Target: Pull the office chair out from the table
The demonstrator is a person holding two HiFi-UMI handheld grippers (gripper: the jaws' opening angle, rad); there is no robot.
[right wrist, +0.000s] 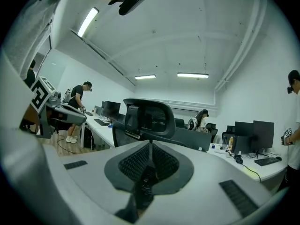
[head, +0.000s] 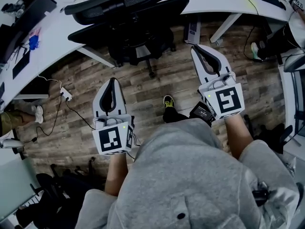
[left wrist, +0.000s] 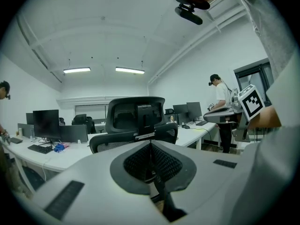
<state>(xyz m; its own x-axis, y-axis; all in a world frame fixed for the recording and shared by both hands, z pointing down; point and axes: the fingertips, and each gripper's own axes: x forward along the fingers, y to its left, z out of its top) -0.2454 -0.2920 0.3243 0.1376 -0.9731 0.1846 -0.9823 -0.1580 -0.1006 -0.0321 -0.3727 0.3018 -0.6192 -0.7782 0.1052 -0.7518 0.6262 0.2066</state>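
While the office chair (head: 126, 18) sits tucked at the table (head: 50, 39) ahead, the right gripper (head: 197, 49) hangs nearer it than the left gripper (head: 112, 81), both with jaws pressed together, empty.

Office chair (head: 128, 8): black mesh back, matt black plastic frame.
Floor (head: 157, 87): brown wood-grain planks, matt.
Table (head: 52, 42): smooth white top.
Left gripper (head: 113, 80), right gripper (head: 197, 47): matt pale-grey plastic shells; pads (left wrist: 136, 163) black, fine-textured.
Sweatshirt (head: 190, 175): grey cloth.
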